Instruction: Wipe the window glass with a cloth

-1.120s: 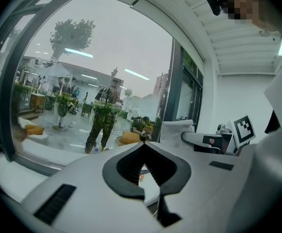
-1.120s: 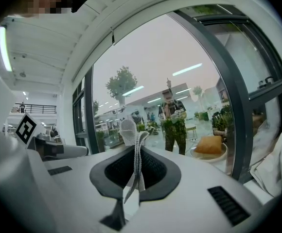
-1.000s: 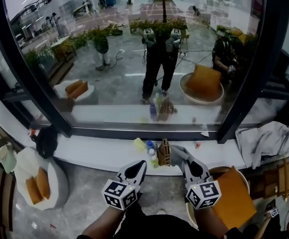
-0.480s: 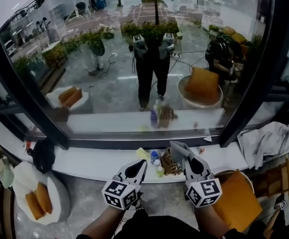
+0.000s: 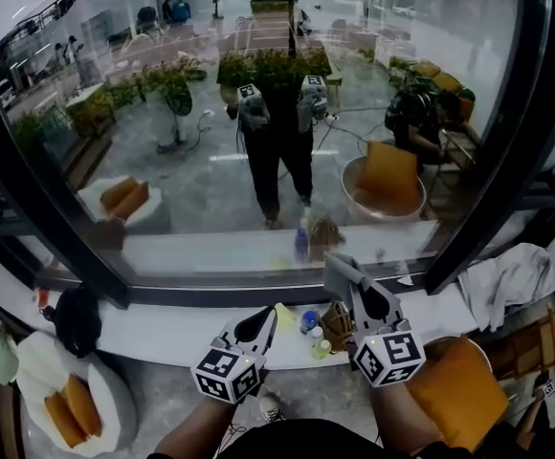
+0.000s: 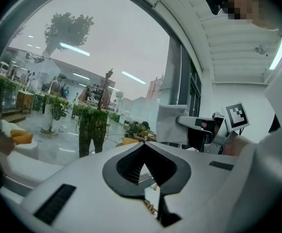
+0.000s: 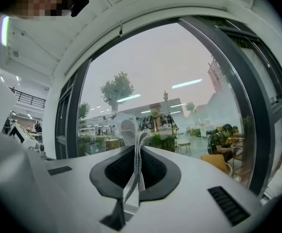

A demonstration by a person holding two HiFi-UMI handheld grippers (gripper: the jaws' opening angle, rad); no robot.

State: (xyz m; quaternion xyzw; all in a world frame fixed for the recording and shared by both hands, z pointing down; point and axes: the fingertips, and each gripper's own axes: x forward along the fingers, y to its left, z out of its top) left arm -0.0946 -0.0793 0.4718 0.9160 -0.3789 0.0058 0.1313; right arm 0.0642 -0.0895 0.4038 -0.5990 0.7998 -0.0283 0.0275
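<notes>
Right gripper (image 5: 356,293) clamps the cloth (image 7: 136,147), held ahead of it toward the glass (image 5: 258,113); contact not evident. Left gripper (image 6: 142,148) closed, empty. Wiping judged not yet begun.

Sill (image 5: 163,331) clutter at 6 o'clock: blue-capped bottle (image 5: 309,319), wicker basket (image 5: 338,323). Black bag (image 5: 77,318) at 9. Orange cushion (image 5: 464,390) at 4. Two smaller cushions (image 5: 67,411) on white chair (image 5: 31,354) at 8.
</notes>
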